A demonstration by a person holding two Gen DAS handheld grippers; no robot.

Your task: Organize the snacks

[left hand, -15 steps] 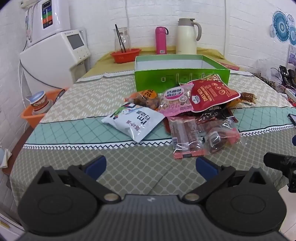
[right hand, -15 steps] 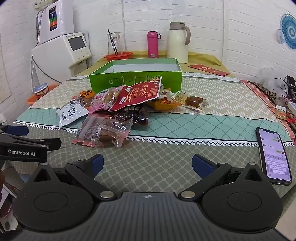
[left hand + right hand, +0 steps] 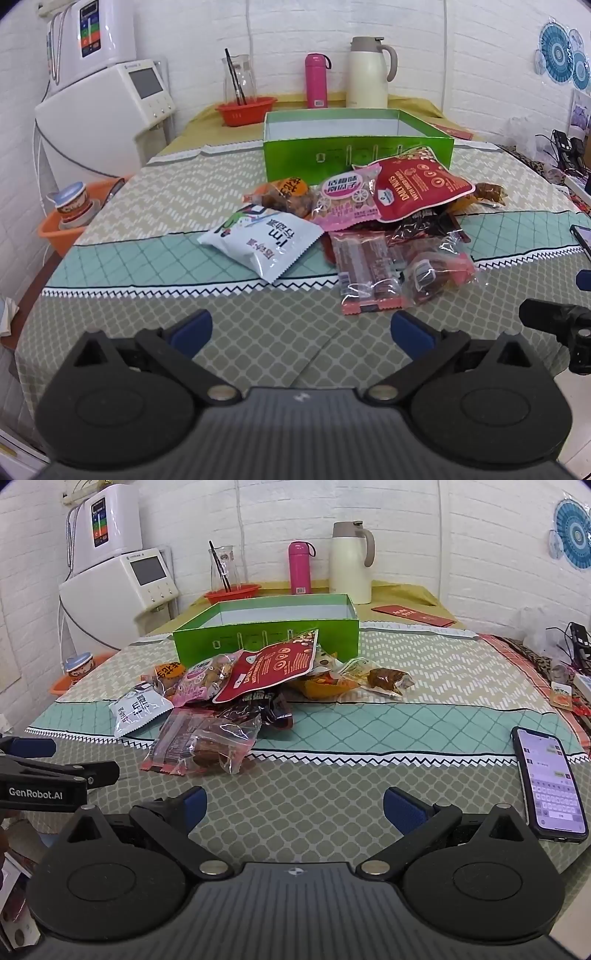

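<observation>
Snacks waiting, nothing picked up yet

Nothing is changing: the left gripper point(image 3: 301, 330) and right gripper point(image 3: 293, 806) are staying wide and empty, low in the frame; the snack pile point(image 3: 369, 221) is lying mid-frame before the green box point(image 3: 358, 151).

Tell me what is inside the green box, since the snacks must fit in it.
The green box shows only bare white inner walls. Its floor is hidden behind the front wall, so anything lying low inside cannot be seen.

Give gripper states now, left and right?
Left gripper: open, holding nothing, above the tablecloth.
Right gripper: open, holding nothing.
</observation>
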